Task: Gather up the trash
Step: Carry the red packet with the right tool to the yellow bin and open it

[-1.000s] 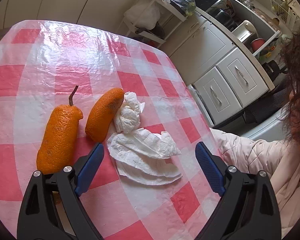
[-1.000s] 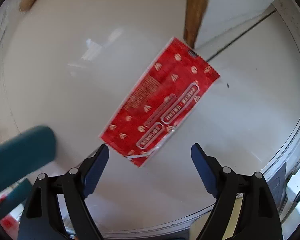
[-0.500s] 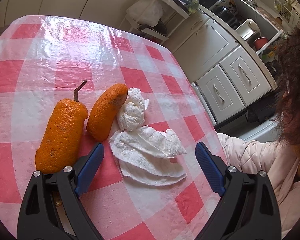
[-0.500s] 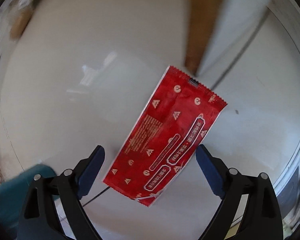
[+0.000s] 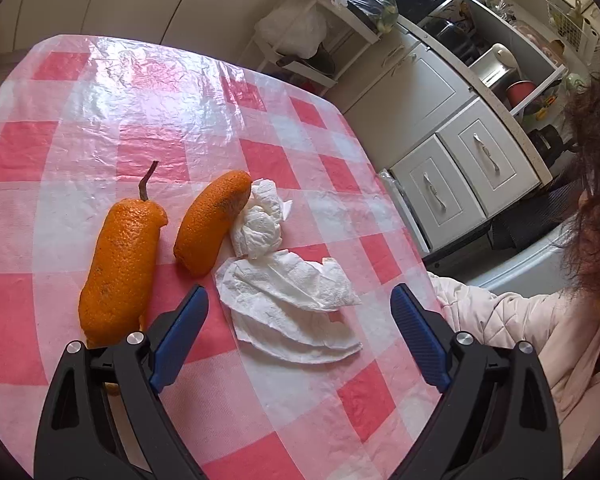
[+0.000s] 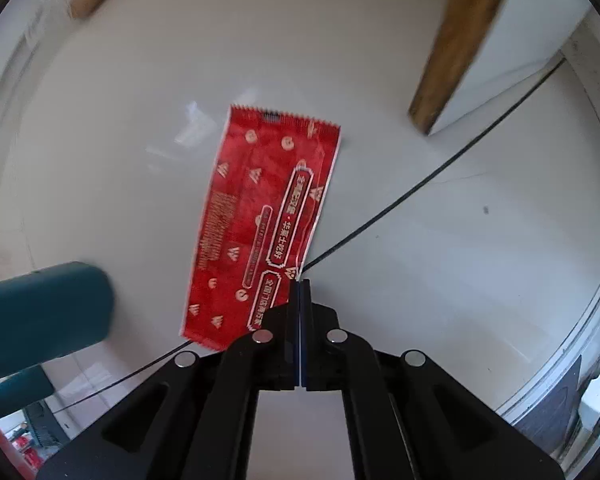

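Closing flat against each other, the blue pads of the right gripper [image 6: 300,292] now meet with no gap, where a moment ago they stood wide apart over the red printed foil wrapper [image 6: 260,224]. The wrapper lies on the pale glossy floor [image 6: 440,280], its near right corner just at the fingertips and across a dark tile seam. Whether that corner is actually pinched cannot be told: the pads look to have met beside the wrapper's edge, so the grab may have caught only a sliver, or nothing. If so, lifting would leave the wrapper on the floor and the pick would need repeating with the jaws set further over the foil. A brown wooden leg [image 6: 456,44] stands well apart, toward the far right.

On the table, the left gripper [image 5: 300,336] has kept still with its fingers spread wide, holding nothing. Between and just beyond them, near the right edge of the pink-and-white checked plastic tablecloth [image 5: 140,92], lies a flat crumpled white paper napkin [image 5: 292,304], with a balled white tissue [image 5: 260,224] touching its far end. Two long orange peel pieces [image 5: 120,264] lie beside these; the shorter one touches the balled tissue. All this trash remains uncollected.
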Available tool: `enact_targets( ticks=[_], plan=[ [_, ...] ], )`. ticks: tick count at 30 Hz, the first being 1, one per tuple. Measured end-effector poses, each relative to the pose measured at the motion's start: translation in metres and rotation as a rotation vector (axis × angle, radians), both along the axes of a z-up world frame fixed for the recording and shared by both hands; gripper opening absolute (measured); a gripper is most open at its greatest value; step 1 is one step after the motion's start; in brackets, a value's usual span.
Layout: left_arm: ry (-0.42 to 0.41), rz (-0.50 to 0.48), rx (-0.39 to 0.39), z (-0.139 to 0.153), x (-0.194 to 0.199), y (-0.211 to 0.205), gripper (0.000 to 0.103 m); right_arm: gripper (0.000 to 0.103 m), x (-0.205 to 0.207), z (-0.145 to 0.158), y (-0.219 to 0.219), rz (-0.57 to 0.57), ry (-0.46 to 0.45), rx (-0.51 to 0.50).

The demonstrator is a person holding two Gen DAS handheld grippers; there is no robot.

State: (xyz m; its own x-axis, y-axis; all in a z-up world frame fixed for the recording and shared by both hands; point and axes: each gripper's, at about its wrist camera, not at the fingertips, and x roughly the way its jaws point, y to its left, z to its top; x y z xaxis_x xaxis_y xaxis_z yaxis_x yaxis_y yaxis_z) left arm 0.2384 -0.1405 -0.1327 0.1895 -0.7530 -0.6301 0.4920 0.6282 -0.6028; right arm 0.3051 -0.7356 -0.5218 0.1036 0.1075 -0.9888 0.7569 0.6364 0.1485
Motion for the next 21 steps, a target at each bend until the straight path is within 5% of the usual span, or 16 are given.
enact_targets(
  ticks=[6,7,9,10,21],
  plan=[
    [-0.032,-0.015,-0.018,0.011,-0.02,0.005,0.089,0.007,-0.008,0.031,-0.006,-0.034,-0.121,0.112],
    [-0.042,-0.022,-0.017,0.013,-0.023,0.005,0.089,0.054,-0.01,0.028,-0.007,-0.042,-0.116,0.111],
    [-0.057,-0.034,-0.002,0.013,-0.028,0.005,0.089,0.085,-0.007,0.027,0.0,-0.037,-0.103,0.047],
    [-0.057,-0.035,0.005,0.012,-0.029,0.006,0.089,0.081,-0.01,0.041,0.012,-0.015,-0.101,0.031],
    [0.039,0.026,-0.017,-0.005,-0.005,0.014,0.089,0.078,0.053,-0.003,0.038,0.07,0.003,-0.014]
  ],
)
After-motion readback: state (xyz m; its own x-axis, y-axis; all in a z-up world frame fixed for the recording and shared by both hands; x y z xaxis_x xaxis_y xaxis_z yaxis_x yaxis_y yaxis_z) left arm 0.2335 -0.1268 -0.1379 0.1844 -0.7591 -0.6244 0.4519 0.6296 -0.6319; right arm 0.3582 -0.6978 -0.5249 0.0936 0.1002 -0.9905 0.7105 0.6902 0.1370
